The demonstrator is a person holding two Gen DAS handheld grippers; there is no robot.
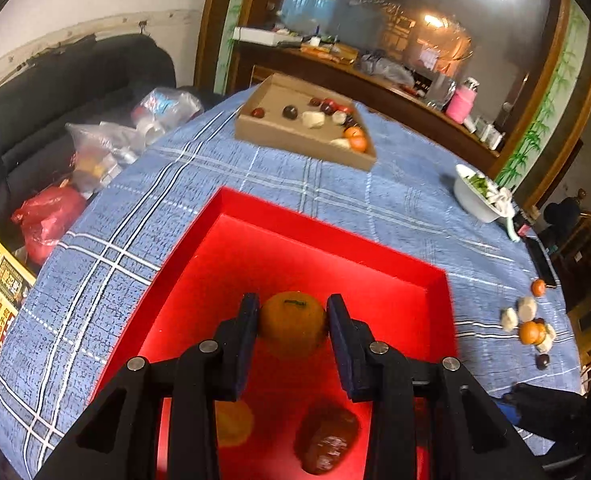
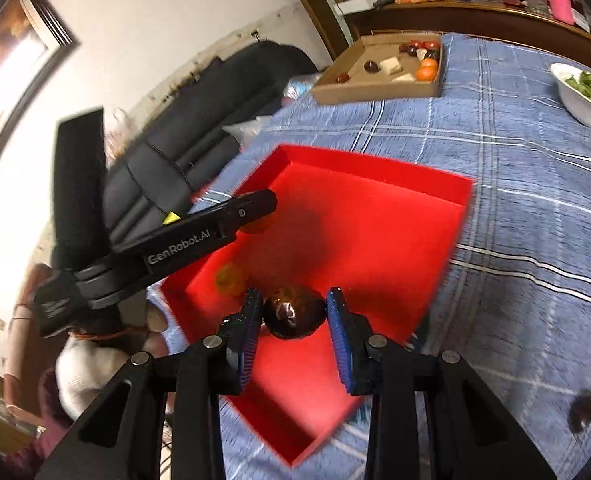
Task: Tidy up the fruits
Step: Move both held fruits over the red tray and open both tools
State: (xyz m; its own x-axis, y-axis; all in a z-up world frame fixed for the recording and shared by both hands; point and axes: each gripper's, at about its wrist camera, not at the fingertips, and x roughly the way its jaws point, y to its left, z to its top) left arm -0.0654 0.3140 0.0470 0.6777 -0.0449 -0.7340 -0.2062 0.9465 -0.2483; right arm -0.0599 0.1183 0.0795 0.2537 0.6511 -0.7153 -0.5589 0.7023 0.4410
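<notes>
My left gripper (image 1: 293, 312) is shut on an orange tangerine (image 1: 293, 322) and holds it above the red tray (image 1: 255, 208). In the tray below lie another orange fruit (image 1: 233, 422) and a dark red-brown fruit (image 1: 325, 438). My right gripper (image 2: 294, 300) is shut on a dark brown fruit (image 2: 293, 316) over the near part of the red tray (image 2: 375, 164). The left gripper's body (image 2: 199, 232) reaches over the tray from the left, with its tangerine (image 2: 261, 226) partly hidden. An orange fruit (image 2: 229, 278) lies in the tray.
A cardboard box (image 1: 295, 136) with several fruits and white pieces stands at the far end of the blue plaid tablecloth (image 1: 375, 200). Loose fruits (image 1: 529, 324) lie at the right. A white bowl (image 1: 479, 196) of greens sits far right. A black sofa with bags (image 1: 95, 152) is left.
</notes>
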